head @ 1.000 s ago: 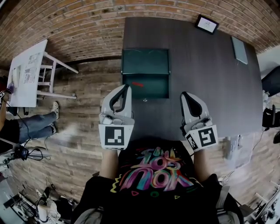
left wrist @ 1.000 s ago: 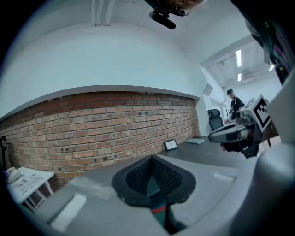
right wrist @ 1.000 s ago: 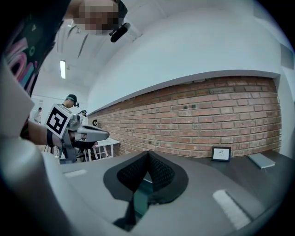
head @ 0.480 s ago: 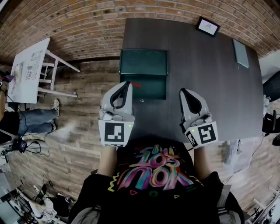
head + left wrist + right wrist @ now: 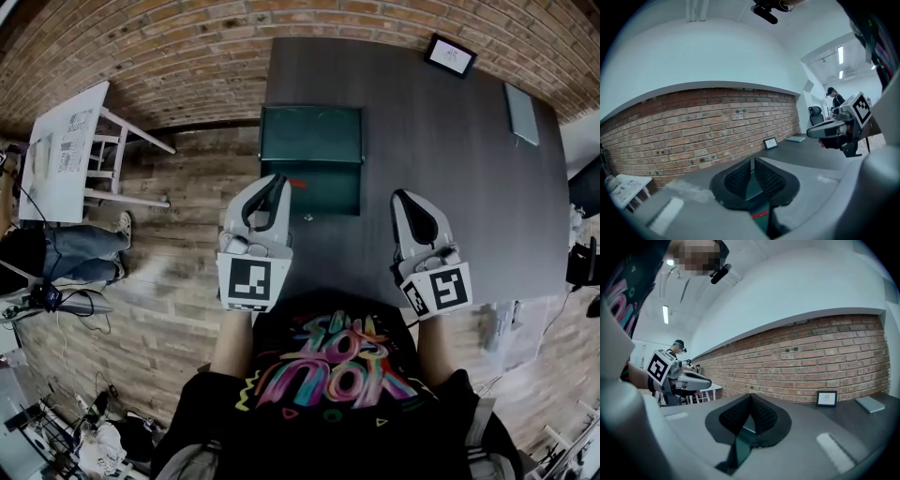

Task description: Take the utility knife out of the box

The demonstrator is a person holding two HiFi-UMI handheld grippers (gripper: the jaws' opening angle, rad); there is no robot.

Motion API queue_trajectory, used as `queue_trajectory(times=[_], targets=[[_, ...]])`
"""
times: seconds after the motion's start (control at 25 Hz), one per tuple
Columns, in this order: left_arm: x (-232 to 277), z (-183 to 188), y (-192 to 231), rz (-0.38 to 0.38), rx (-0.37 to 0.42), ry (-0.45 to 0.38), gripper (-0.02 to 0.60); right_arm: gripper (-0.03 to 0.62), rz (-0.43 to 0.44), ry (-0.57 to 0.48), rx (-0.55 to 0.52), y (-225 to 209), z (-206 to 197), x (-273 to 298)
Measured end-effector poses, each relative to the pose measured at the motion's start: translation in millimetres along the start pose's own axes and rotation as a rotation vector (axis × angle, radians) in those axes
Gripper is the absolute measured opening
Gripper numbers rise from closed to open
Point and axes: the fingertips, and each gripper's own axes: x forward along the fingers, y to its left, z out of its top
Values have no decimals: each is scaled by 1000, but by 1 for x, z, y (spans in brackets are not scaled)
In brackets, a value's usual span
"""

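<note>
With left gripper (image 5: 276,180) and right gripper (image 5: 401,197) both clenched empty, the small red utility knife (image 5: 296,183) lies in the open green box (image 5: 319,131) just beyond the left tips, likely light, stiff and slick, best pinched across its handle

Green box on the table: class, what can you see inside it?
A small red object, likely the utility knife, lies at the left side of the box. The left tongs cover one end, so its whole shape is hidden. The rest looks bare.
</note>
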Motion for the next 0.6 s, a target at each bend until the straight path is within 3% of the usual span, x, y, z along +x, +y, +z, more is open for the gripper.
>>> queue_trajectory(times=[0.36,0.6], targets=[[12,-16,5,-22,24,26,38,2,-5,11,14,-3,-7,7],[26,-37,2,-84,80,57,66,2,-6,23,17,-6,-12,12]])
